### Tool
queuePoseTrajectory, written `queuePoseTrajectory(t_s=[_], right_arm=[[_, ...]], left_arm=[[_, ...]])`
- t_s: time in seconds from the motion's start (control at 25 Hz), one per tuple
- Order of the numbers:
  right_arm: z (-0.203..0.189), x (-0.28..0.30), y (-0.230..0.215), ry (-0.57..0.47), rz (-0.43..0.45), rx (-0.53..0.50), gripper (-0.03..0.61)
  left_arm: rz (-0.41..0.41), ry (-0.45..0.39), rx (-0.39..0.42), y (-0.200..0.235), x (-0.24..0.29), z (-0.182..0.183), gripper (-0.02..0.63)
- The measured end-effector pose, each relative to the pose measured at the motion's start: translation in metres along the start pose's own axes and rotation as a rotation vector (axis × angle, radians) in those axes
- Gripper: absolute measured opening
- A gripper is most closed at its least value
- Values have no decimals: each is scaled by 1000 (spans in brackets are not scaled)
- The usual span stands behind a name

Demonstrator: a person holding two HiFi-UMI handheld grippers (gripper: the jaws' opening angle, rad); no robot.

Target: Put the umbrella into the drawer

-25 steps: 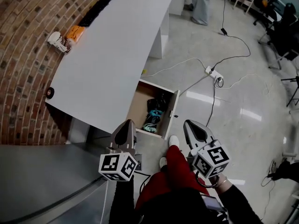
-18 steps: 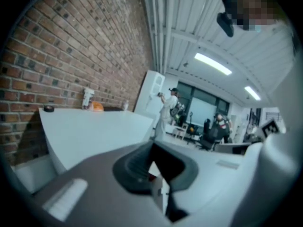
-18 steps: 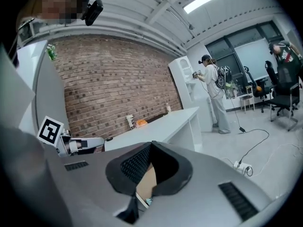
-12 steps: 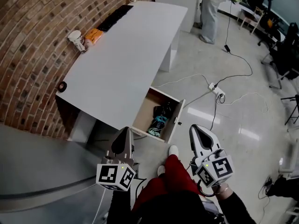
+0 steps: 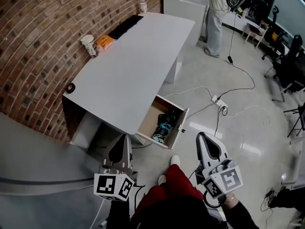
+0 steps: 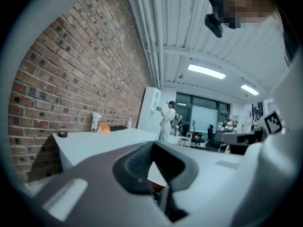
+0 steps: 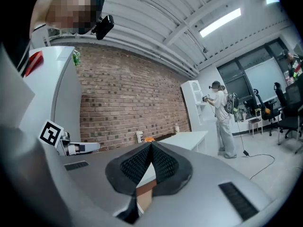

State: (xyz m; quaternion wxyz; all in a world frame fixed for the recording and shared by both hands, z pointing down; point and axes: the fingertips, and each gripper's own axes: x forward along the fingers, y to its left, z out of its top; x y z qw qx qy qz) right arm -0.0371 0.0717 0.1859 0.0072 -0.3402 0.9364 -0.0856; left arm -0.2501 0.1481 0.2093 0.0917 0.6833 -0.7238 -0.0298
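The desk's drawer (image 5: 179,126) stands pulled out, its wooden floor (image 5: 149,116) showing. Inside it lies the umbrella (image 5: 164,122), a dark bundle with teal parts. My left gripper (image 5: 123,139) is shut and empty, held in the air short of the desk's near edge, left of the drawer. My right gripper (image 5: 204,137) is also shut and empty, over the floor to the drawer's right. In the left gripper view the jaws (image 6: 152,146) meet, pointing level over the desk top. The pads in the right gripper view (image 7: 151,145) touch, with nothing between them.
On the white desk (image 5: 138,61) by the brick wall stand a paper cup (image 5: 88,45), an orange packet (image 5: 104,42), a keyboard (image 5: 125,26) and a black tape roll (image 5: 70,87). A power strip (image 5: 220,102) with cables lies on the floor. Beyond the desk stands a person (image 5: 217,13).
Both grippers have risen and drawn back from the drawer, staying shut. The view has lifted, so desk and drawer look smaller and more of the room shows.
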Motion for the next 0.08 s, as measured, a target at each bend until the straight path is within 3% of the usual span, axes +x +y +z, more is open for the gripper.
queuePoseTrajectory(t_s=[0.08], right_arm=[[5,-5,8,-15,5,-5,9]], left_arm=[[2,-4,0,1,-10,2,3]])
